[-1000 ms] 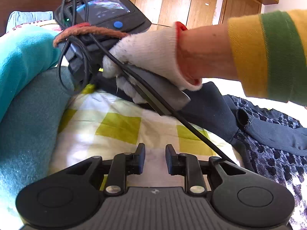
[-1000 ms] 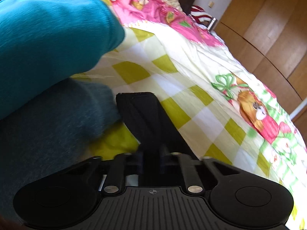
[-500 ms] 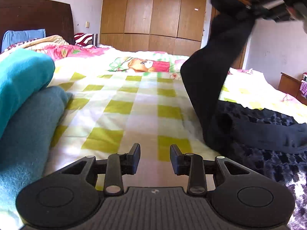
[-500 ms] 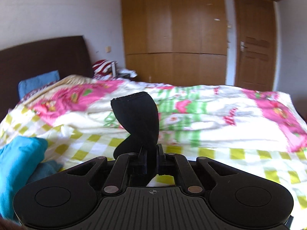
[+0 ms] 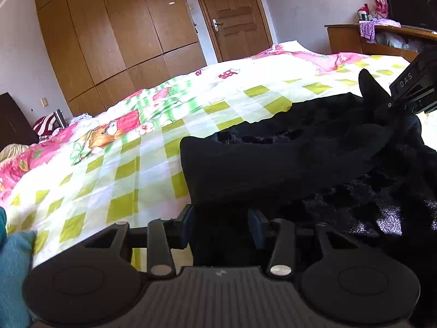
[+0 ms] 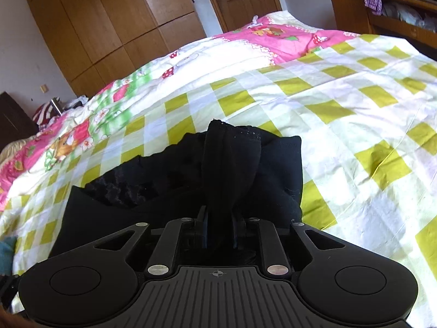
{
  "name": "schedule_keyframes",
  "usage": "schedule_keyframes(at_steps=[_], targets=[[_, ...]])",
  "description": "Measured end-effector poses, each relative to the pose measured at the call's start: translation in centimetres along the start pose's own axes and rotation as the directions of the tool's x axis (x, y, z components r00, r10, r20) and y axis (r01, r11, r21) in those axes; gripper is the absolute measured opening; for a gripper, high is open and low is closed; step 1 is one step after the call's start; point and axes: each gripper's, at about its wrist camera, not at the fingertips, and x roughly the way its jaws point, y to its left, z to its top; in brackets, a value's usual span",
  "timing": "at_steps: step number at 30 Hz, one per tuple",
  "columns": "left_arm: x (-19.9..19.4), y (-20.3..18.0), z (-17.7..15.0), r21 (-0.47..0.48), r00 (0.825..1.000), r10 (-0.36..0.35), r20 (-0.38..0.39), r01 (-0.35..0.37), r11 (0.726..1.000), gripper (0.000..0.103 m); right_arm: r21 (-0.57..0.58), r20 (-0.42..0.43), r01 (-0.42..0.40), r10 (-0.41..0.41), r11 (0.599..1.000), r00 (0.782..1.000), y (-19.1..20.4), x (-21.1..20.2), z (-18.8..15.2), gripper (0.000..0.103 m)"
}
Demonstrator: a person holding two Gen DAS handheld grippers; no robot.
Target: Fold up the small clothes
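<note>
Right gripper (image 6: pixel 220 229) clamped on black sock (image 6: pixel 232 161) over the bed (image 6: pixel 341 104); left gripper (image 5: pixel 220 225), jaws apart, should close on the near cuff, then pull it taut

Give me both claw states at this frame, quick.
Left claw: open, fingers either side of the black garment's edge, not clamped.
Right claw: shut on a bunched fold of the black garment.

Two grippers, left (image 5: pixel 220 225) and right (image 6: pixel 220 231). One black garment (image 5: pixel 273 164) on one bed (image 5: pixel 123 164) with a checked quilt. One teal cloth (image 5: pixel 13 273). One wardrobe (image 5: pixel 117 32), one door (image 5: pixel 235 13).
</note>
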Motion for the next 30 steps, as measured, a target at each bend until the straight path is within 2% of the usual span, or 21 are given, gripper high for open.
schedule_keyframes(at_steps=[2,4,6,7,8,10,11,14,15,17,19,21,23,25,26,27,30], targets=[[0.6,0.0,0.7,0.006,1.0,0.007,-0.004,-0.007,1.0,0.056,0.016,0.028,0.009,-0.009,1.0,1.0,-0.7,-0.5,0.0,0.03],[1.0,-0.1,1.2,0.013,1.0,0.012,-0.001,-0.012,1.0,0.056,0.032,0.055,0.013,-0.015,0.999,0.998,-1.2,-0.6,0.4,0.034],[1.7,-0.3,1.6,0.032,1.0,0.02,0.0,-0.02,0.999,0.057,0.054,0.079,0.061,-0.065,0.997,0.995,-1.6,-0.4,1.0,0.033],[2.3,-0.4,1.8,0.042,1.0,0.023,-0.008,-0.023,0.999,0.057,0.073,0.077,0.081,-0.086,0.994,0.993,-1.9,0.0,1.5,0.032],[2.9,-0.5,2.0,0.048,0.999,0.025,-0.022,-0.024,0.999,0.057,0.095,0.053,0.069,-0.075,0.993,0.996,-2.1,0.5,1.9,0.019],[3.5,-0.2,2.2,0.032,0.999,0.016,-0.037,-0.015,0.999,0.057,0.155,0.01,0.011,-0.012,0.988,1.0,-2.1,1.1,2.8,0.009],[3.3,0.2,2.4,0.015,0.999,0.009,-0.034,-0.008,1.0,0.057,0.173,0.005,-0.033,0.033,0.984,0.999,-1.7,1.2,3.3,0.008],[2.3,1.3,3.3,0.004,1.0,0.027,0.01,-0.027,1.0,0.058,0.172,0.061,-0.163,0.154,0.971,0.986,1.1,0.5,6.2,0.008],[1.9,1.8,3.8,0.012,0.998,0.056,0.033,-0.056,0.998,0.058,0.184,0.105,-0.226,0.209,0.957,0.972,2.0,-0.2,7.4,0.008],[1.4,2.6,4.5,0.003,0.993,0.094,0.067,-0.094,0.996,0.058,0.194,0.221,-0.34,0.297,0.92,0.929,3.2,-2.4,9.6,0.008],[1.0,3.4,4.9,-0.025,0.99,0.11,0.092,-0.108,0.994,0.058,0.191,0.281,-0.368,0.309,0.91,0.909,3.1,-3.9,10.4,0.007],[0.9,3.4,4.4,-0.027,0.989,0.108,0.099,-0.106,0.994,0.058,0.195,0.272,-0.324,0.267,0.926,0.925,1.8,-4.0,9.5,0.007],[1.3,2.9,3.2,-0.012,0.992,0.098,0.08,-0.098,0.995,0.058,0.17,0.19,-0.182,0.15,0.968,0.97,0.0,-2.3,7.3,0.008],[2.4,1.9,1.3,0.022,0.996,0.083,0.019,-0.083,0.996,0.058,0.121,0.076,-0.015,0.005,0.993,0.997,-1.6,0.7,4.9,0.009],[2.9,1.5,0.4,0.04,0.997,0.078,-0.009,-0.078,0.996,0.058,0.068,0.024,0.08,-0.082,0.994,0.996,-2.3,2.3,3.5,0.009],[3.1,1.1,-0.5,0.061,0.996,0.075,-0.036,-0.073,0.995,0.058,0.025,0.011,0.134,-0.134,0.991,0.991,-2.7,2.9,2.5,0.009],[1.9,0.9,-1.6,0.091,0.996,0.072,-0.054,-0.067,0.994,0.058,0.02,0.046,0.115,-0.116,0.993,0.992,-3.3,1.6,1.2,0.016]])
